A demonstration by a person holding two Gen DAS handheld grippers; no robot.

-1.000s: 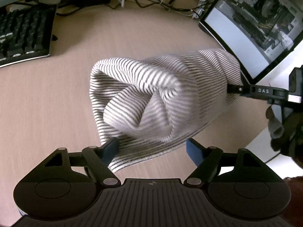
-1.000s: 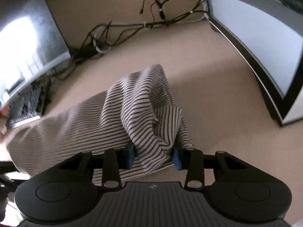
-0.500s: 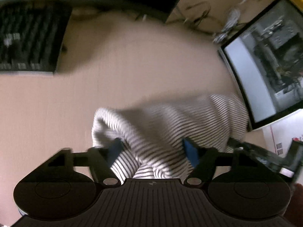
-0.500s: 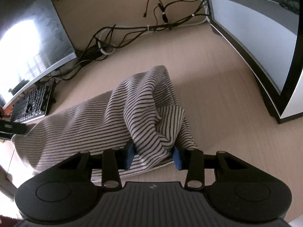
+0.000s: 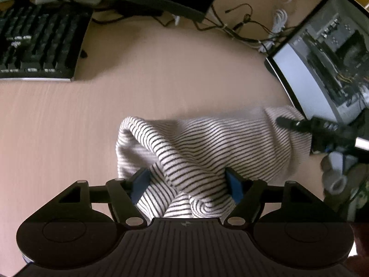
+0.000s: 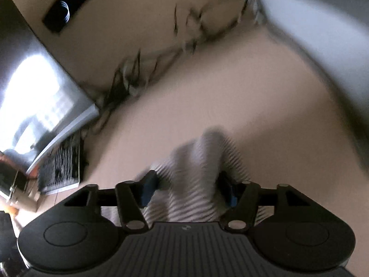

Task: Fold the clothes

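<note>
With each tool, left tool (image 5: 186, 182) and right tool (image 6: 188, 190), pinching the striped garment (image 5: 207, 147) low in frame, keep both grips firm and level above the counter (image 5: 161, 87).

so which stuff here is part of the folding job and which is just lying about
Job: striped shirt, left gripper, right gripper.

Lying about: keyboard, cables, computer case, monitor, desk.

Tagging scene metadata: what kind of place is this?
Likely an office or lab computer desk, not a laundry spot: a keyboard, a monitor and a cable tangle surround the striped garment on the desk.
</note>
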